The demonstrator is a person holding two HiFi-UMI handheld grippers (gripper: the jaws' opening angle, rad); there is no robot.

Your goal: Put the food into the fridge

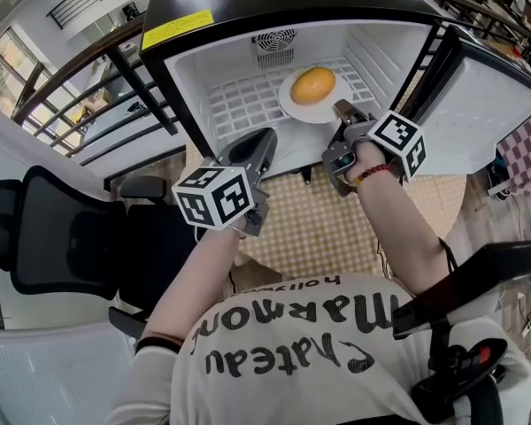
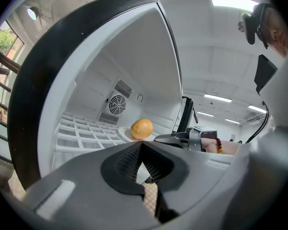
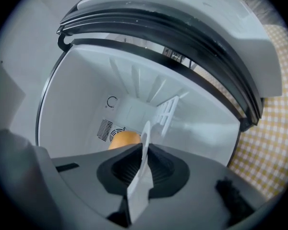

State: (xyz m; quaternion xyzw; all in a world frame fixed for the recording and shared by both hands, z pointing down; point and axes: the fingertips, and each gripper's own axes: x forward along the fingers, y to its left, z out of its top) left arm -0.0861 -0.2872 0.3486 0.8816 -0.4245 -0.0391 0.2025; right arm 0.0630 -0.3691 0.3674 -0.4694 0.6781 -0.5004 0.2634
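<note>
The food [image 1: 312,84] — a round, orange-yellow fruit — is sitting on a white plate [image 1: 290,106] that is lying on the white wire shelf [image 1: 239,104] inside the open fridge [image 1: 248,7], toward the shelf's right side and just in front of the round fan vent [image 1: 274,41] in the back wall. The right gripper [image 1: 343,109] is reaching in from the front and is clamping the plate's near rim; in the right gripper view the thin white edge is running upright between the two pads, with the fruit showing behind it. The right forearm is stretching forward from the torso, a beaded bracelet [image 1: 372,173] circling the wrist below the marker cube [image 1: 398,140]. The left gripper [image 1: 267,140] is hovering at the fridge's front lip, left of the plate and apart from it, its jaws pressed together with nothing between them and its tips pointing inward; the bare left forearm is angling up from the lower left. The fridge is standing on a table covered by a yellow-checked cloth [image 1: 310,224], its door [image 1: 504,104] swinging wide to the right. A black mesh office chair [image 1: 62,237] is standing at the left, with a dark railing [image 1: 88,69] and windows beyond — and strip lights are glowing on the ceiling in the left gripper view.
</note>
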